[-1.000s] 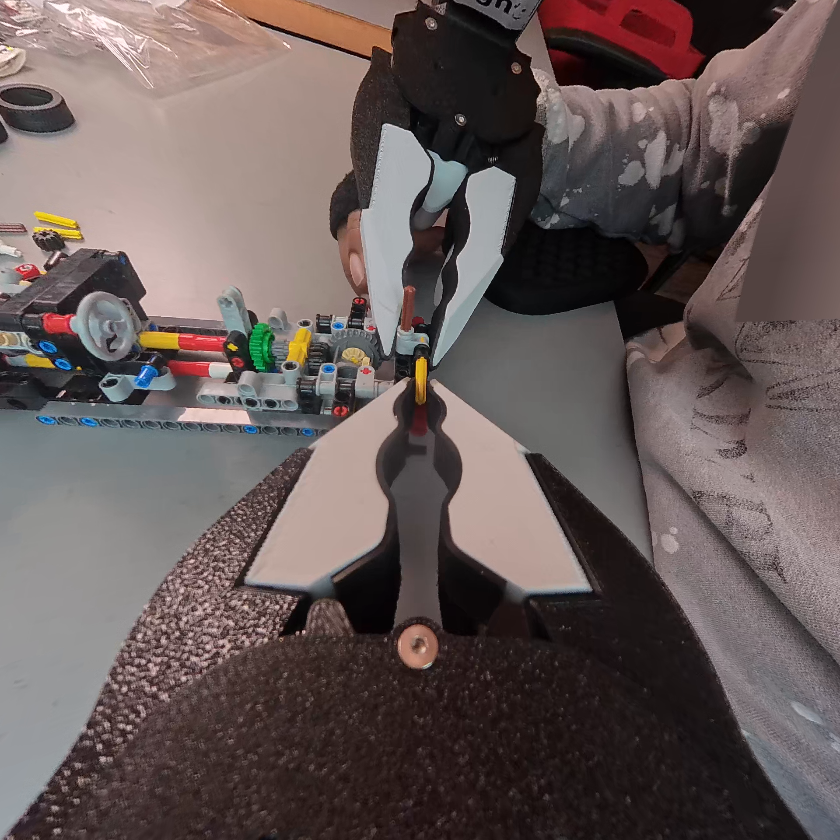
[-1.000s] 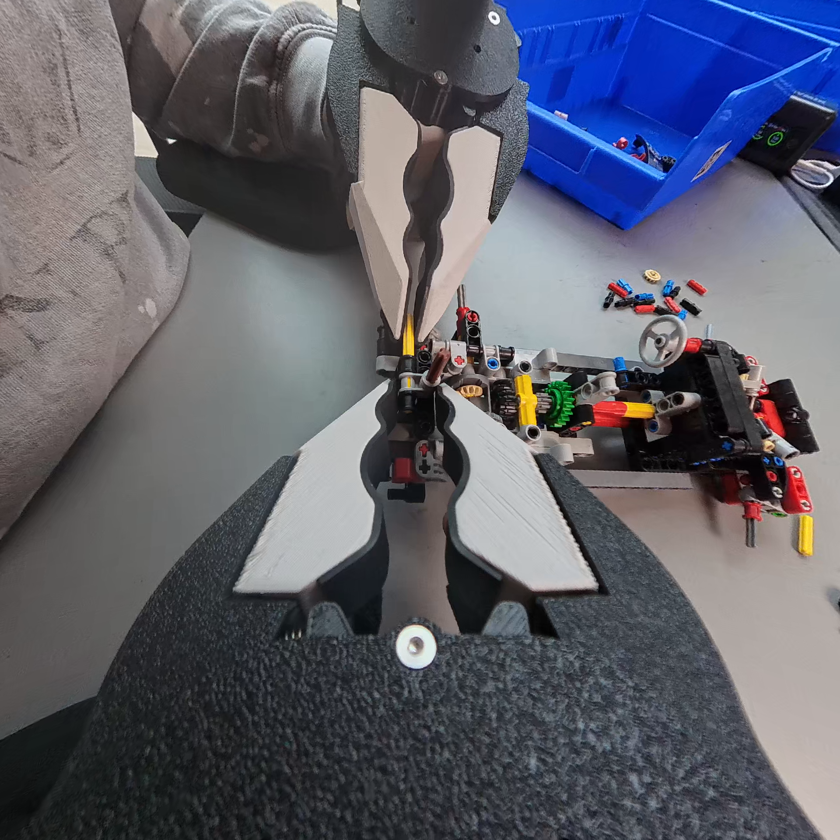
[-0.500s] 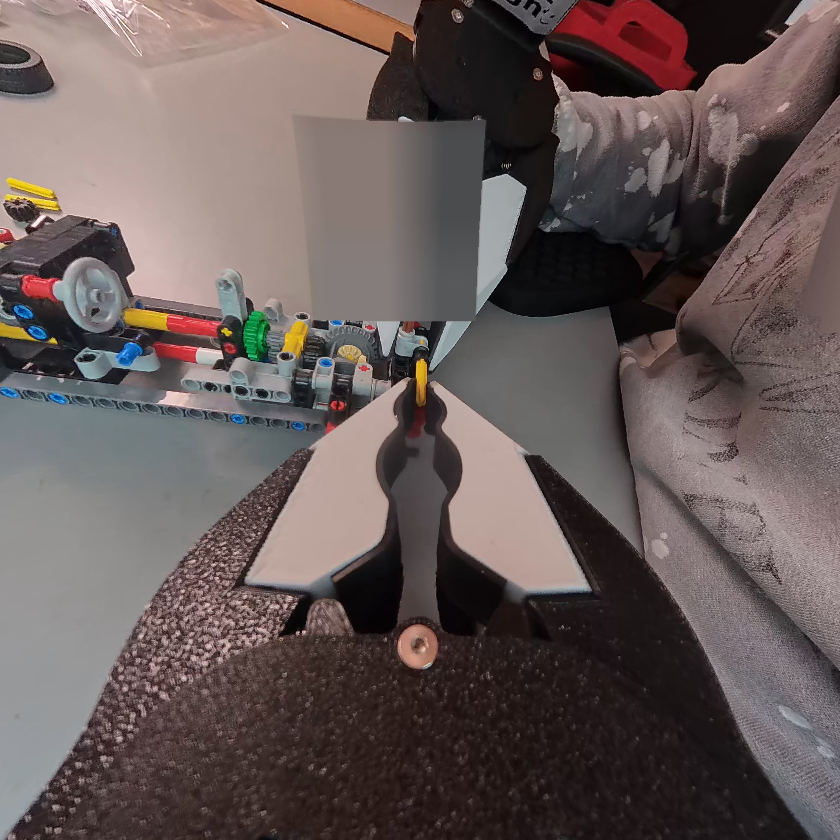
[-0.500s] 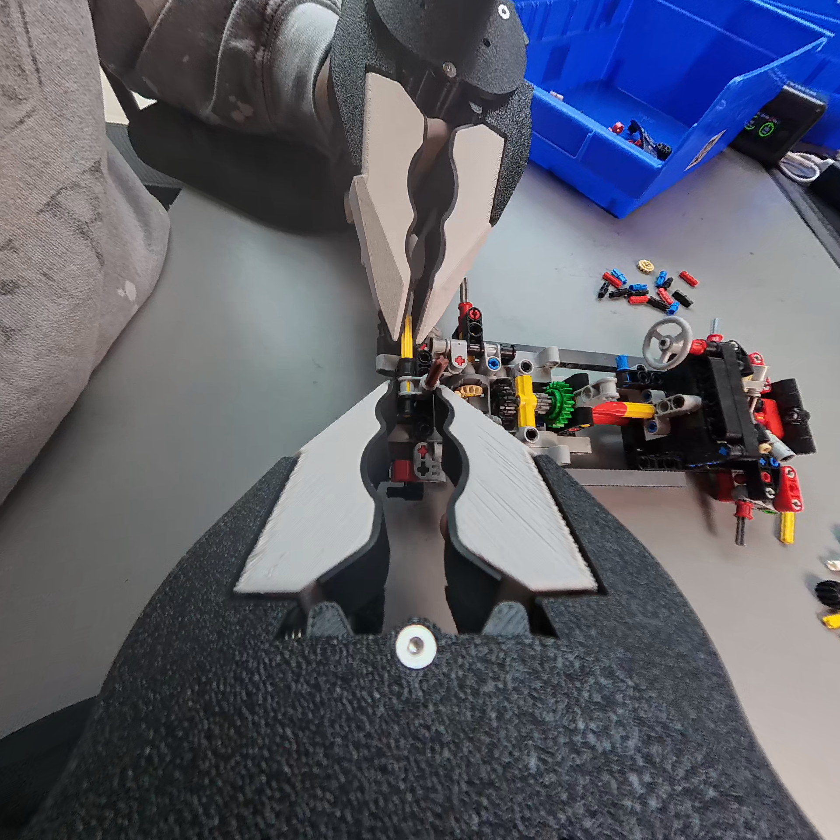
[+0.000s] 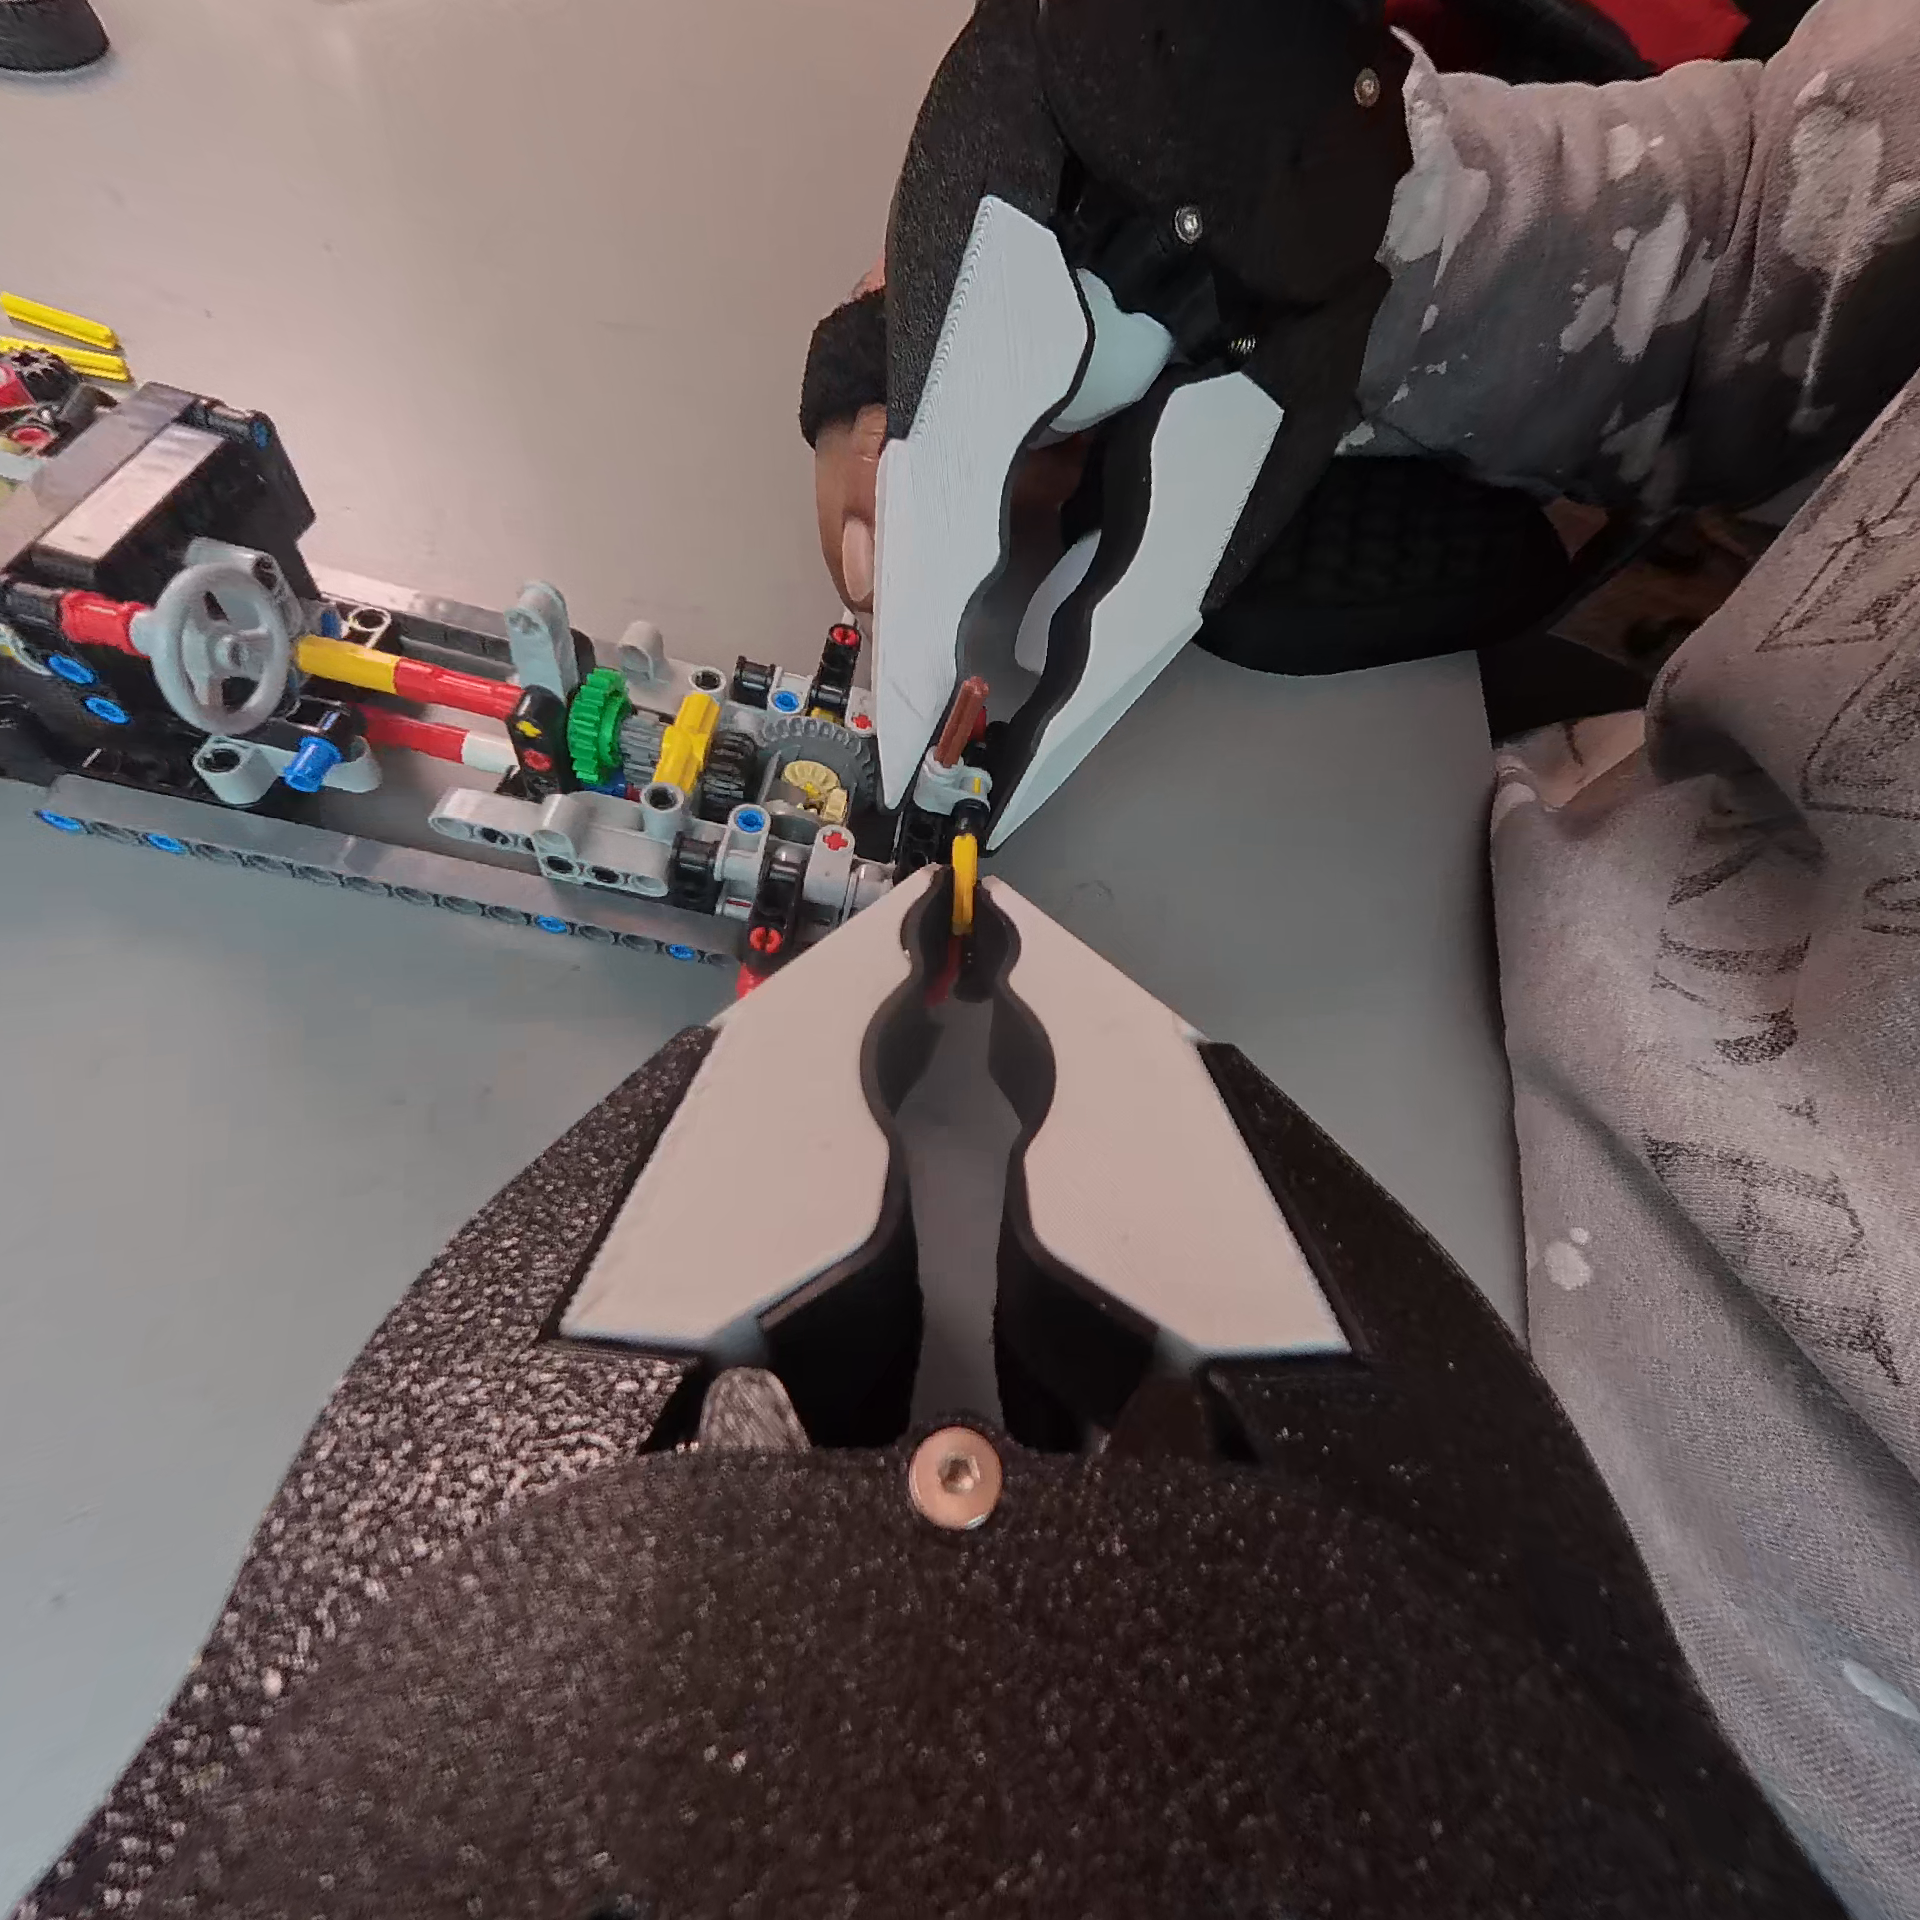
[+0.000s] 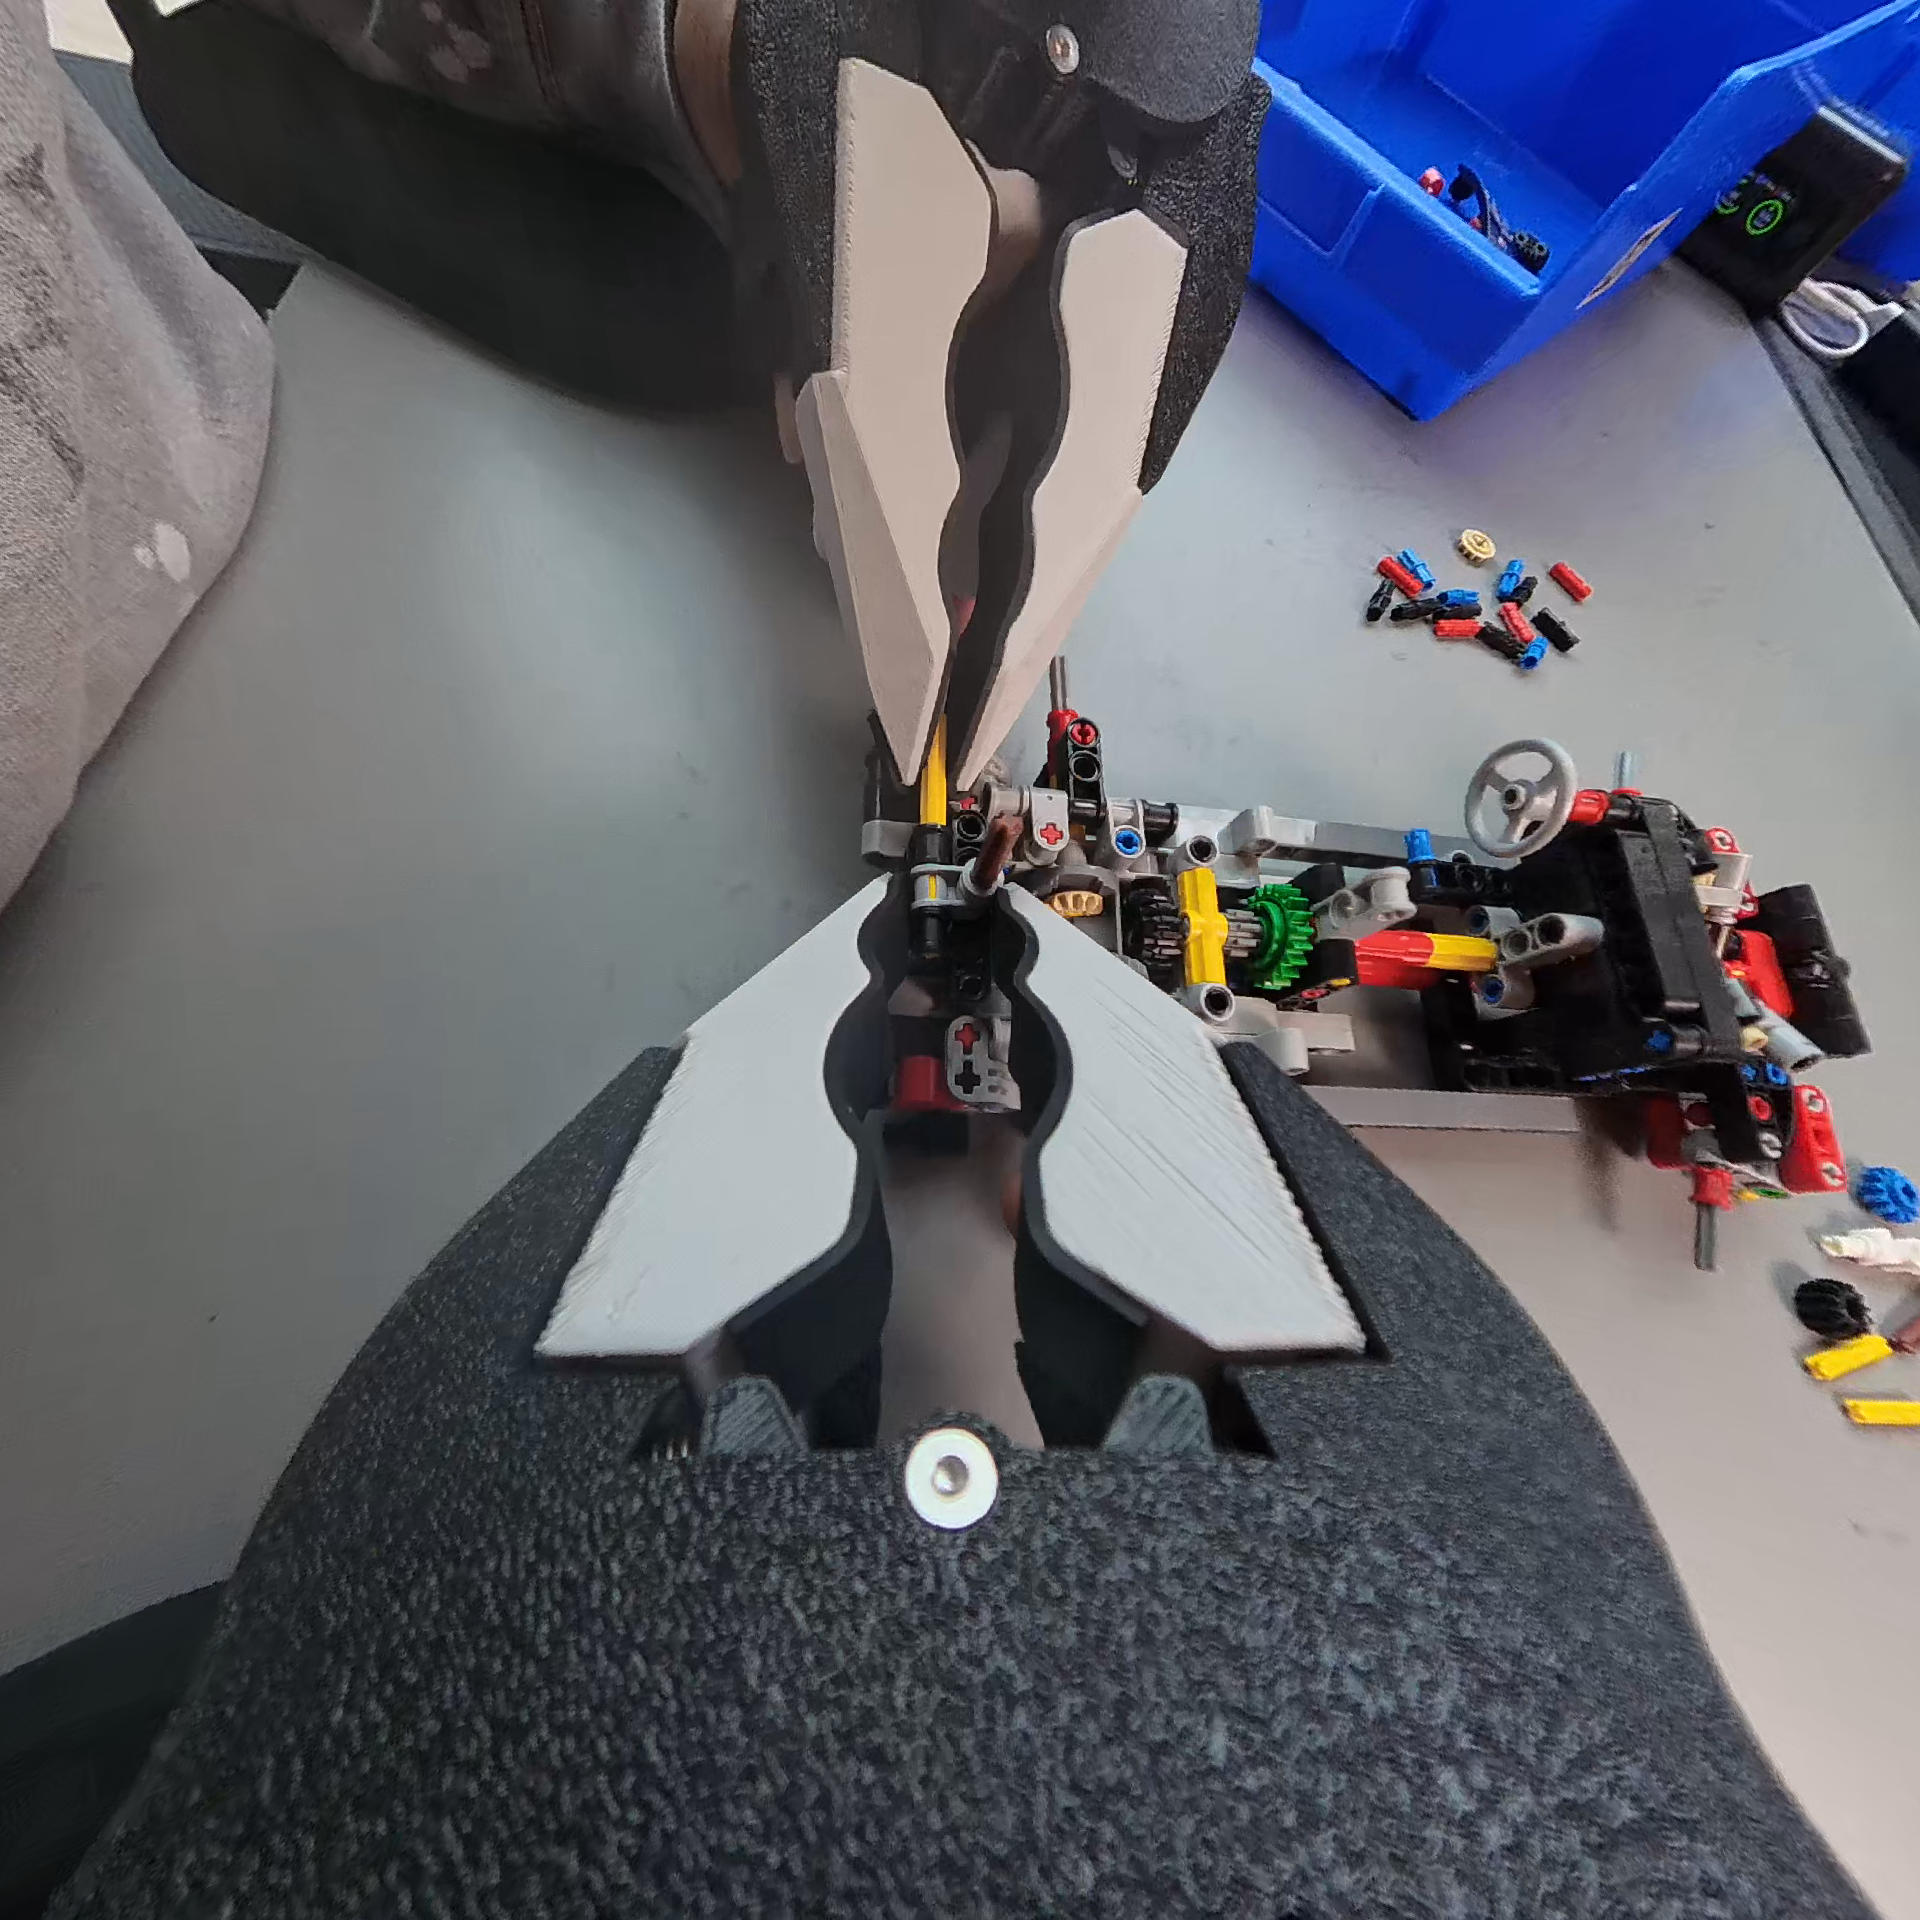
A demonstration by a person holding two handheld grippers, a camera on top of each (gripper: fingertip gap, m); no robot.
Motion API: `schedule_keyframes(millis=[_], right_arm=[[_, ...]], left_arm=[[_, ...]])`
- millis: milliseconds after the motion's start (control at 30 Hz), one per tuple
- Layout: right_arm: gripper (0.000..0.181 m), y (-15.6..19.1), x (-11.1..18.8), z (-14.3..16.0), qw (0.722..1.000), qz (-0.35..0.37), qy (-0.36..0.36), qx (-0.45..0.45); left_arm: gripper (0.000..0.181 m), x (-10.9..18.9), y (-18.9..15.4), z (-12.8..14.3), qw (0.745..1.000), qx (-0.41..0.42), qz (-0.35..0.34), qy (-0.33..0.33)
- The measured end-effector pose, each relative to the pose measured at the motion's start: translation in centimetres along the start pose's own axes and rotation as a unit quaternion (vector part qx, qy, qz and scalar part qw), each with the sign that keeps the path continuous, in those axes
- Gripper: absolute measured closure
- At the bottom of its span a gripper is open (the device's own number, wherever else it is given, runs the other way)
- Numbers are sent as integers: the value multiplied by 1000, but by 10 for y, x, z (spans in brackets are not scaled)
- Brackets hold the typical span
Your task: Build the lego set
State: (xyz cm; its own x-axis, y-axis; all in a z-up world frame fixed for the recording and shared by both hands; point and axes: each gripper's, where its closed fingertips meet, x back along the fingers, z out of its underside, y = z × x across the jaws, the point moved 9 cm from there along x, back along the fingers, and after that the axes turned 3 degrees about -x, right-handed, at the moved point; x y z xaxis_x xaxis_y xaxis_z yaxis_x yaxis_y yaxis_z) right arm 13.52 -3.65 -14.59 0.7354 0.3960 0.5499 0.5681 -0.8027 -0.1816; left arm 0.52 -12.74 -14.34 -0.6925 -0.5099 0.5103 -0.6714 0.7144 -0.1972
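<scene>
The long lego chassis [image 5: 582, 769] lies on the grey table, with a grey steering wheel [image 5: 223, 649] and a green gear [image 5: 594, 727]. My left gripper [image 5: 961, 883] is shut on a thin yellow axle [image 5: 964, 883] that enters the chassis's near end. My right gripper [image 5: 942, 826] faces it from the other side. In the right wrist view my right gripper [image 6: 945, 894] is shut on the black and grey end block [image 6: 940, 935] of the chassis [image 6: 1455, 935]. The left gripper [image 6: 935, 779] comes down from above with the yellow axle [image 6: 933, 774]. A brown axle [image 6: 995, 847] sticks up there.
A blue bin [image 6: 1507, 208] stands at the back right, with small loose pins [image 6: 1475, 608] in front of it. More loose parts [image 6: 1860, 1299] lie at the right edge. Yellow axles [image 5: 62, 332] and a black tyre [image 5: 42, 31] lie far left. A person's sleeve [image 5: 1610, 260] is behind. Only a small space, under 4 cm, lies between the two pairs of fingers.
Both grippers keep their hold at the chassis's end. The right gripper has tilted and both views have shifted a little, so more loose parts show at the right of the right wrist view.
</scene>
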Motion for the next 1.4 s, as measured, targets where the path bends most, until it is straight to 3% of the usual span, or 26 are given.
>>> schedule_keyframes(millis=[400, 867, 1400], right_arm=[[171, 3, -1, 1, 1000, 0, 12, 15], [170, -2, 0, 5, 1000, 12, 9, -5], [170, -10, 4, 8, 1000, -4, 9, -19]], left_arm=[[181, -5, 2, 1, 999, 17, 27, 22], [181, -10, 19, 3, 974, 207, 94, 10], [181, -20, 29, -1, 962, 239, 135, 12]])
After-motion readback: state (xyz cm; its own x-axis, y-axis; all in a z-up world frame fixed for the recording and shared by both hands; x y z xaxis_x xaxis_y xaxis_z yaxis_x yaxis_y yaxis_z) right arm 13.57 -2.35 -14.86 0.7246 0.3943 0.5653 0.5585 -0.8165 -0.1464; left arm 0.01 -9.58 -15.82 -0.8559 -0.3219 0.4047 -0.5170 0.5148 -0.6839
